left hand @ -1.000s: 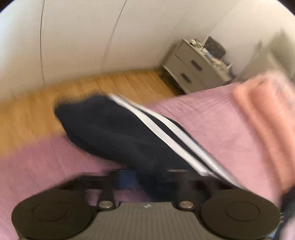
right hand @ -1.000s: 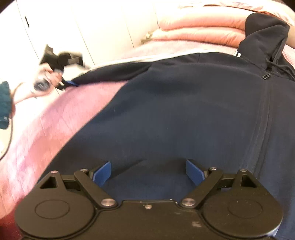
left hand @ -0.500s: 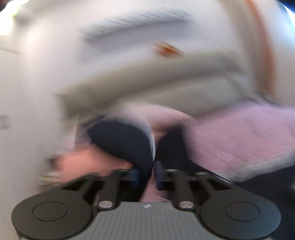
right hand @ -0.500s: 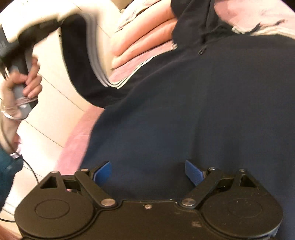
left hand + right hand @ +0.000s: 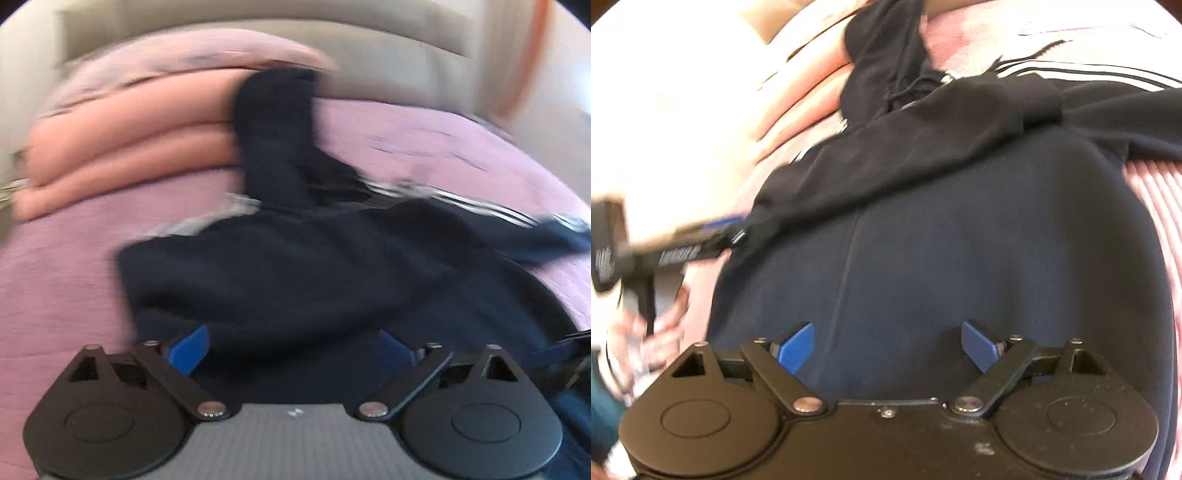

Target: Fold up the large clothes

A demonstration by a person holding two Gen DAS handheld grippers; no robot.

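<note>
Navy zip hoodie (image 5: pixel 960 240) lies front-up on the pink bedspread (image 5: pixel 55 295), hood (image 5: pixel 273 129) against the folded peach blanket (image 5: pixel 129 136); one striped sleeve (image 5: pixel 886 155) lies folded across the chest, the other sleeve (image 5: pixel 498 229) is out to the side, so I judge the fold about a third done, with that sleeve and the body halving left. Left gripper (image 5: pixel 291 347) open over the chest, holding nothing; right gripper (image 5: pixel 886 343) open over the lower body, empty. No containers in view.
</note>
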